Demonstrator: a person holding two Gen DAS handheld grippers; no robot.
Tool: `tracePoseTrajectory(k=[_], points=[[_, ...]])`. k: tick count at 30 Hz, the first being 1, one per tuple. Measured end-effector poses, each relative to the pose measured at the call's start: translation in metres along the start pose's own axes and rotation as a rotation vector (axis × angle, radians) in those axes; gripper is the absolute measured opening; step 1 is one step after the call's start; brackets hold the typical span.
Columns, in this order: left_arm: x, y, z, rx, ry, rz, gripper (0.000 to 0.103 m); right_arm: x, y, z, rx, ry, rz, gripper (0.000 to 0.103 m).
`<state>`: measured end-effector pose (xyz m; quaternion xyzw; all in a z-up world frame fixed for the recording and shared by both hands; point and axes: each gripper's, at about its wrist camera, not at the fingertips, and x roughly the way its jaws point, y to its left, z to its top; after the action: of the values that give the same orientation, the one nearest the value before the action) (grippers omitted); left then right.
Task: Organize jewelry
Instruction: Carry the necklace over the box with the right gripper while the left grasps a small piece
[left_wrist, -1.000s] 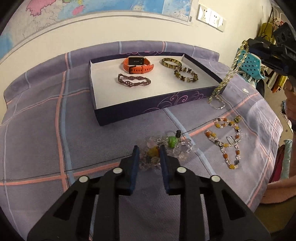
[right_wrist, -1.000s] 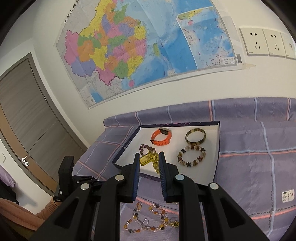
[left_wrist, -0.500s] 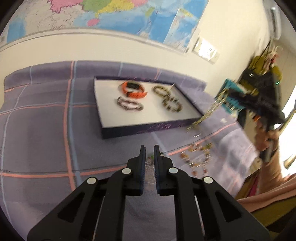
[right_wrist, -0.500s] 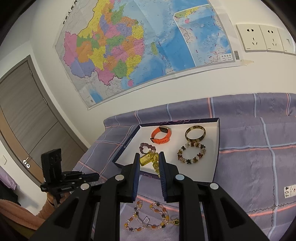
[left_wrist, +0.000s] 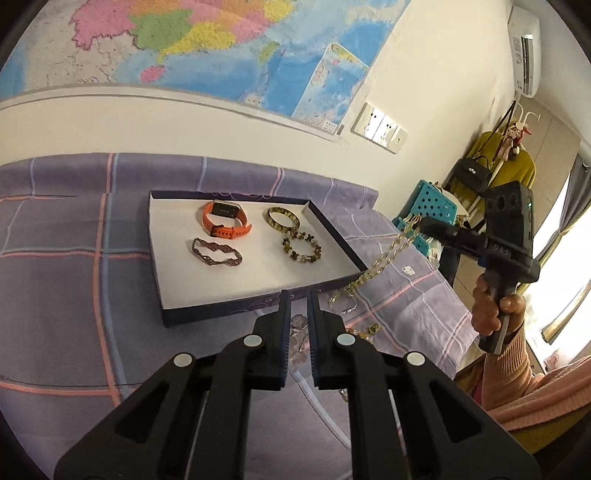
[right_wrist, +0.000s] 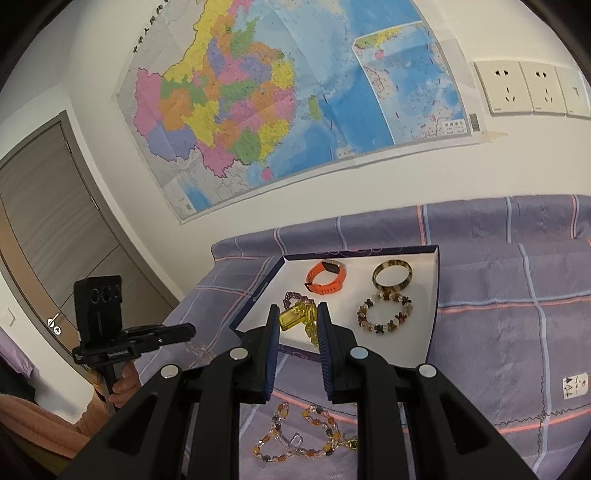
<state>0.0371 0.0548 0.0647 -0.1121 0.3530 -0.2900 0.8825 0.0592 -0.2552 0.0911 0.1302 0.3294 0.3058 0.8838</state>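
Note:
A dark blue box with a white floor (left_wrist: 255, 280) (right_wrist: 417, 332) lies on the purple checked bedspread. It holds an orange watch (left_wrist: 225, 221) (right_wrist: 327, 278), a brown bangle (left_wrist: 282, 218) (right_wrist: 392, 273), a bead bracelet (left_wrist: 301, 249) (right_wrist: 384, 317) and a purple woven bracelet (left_wrist: 217, 256). My left gripper (left_wrist: 295, 317) is shut on a clear bead bracelet (left_wrist: 297, 334), lifted above the bed. My right gripper (right_wrist: 297, 325) is shut on a yellow chain necklace (right_wrist: 295, 317) (left_wrist: 384, 258) that hangs down beside the box's right corner. An amber bead necklace (right_wrist: 295, 439) lies on the bed.
A wall with a map (right_wrist: 288, 103) and sockets (right_wrist: 532, 92) is behind the bed. A door (right_wrist: 40, 236) is at the left. A teal basket (left_wrist: 428, 206) and a coat rack (left_wrist: 502, 162) stand to the right of the bed.
My left gripper has shut on the clear bead bracelet and lifted it from the bed. My right gripper keeps its hold on the chain and has barely moved.

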Motion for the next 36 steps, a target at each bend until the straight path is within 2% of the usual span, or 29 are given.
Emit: tracePoseTrajectory(k=[11,22,29,36], points=[[-0.002,-0.004,0.024,0.029,-0.021,0.020,0.009,-0.018,0.018,0.033,-0.076,-0.076,0.008,0.018],[0.014,-0.001,0.051,0.050,-0.024,0.052,0.009,-0.018,0.022,0.066,-0.112,-0.121,0.002,0.018],[0.034,0.009,0.064,0.032,-0.017,0.082,0.009,0.005,0.012,0.072,-0.094,-0.083,-0.002,0.018],[0.062,0.030,0.063,-0.011,0.028,0.094,0.009,0.027,0.001,0.068,-0.084,-0.038,-0.014,0.018]])
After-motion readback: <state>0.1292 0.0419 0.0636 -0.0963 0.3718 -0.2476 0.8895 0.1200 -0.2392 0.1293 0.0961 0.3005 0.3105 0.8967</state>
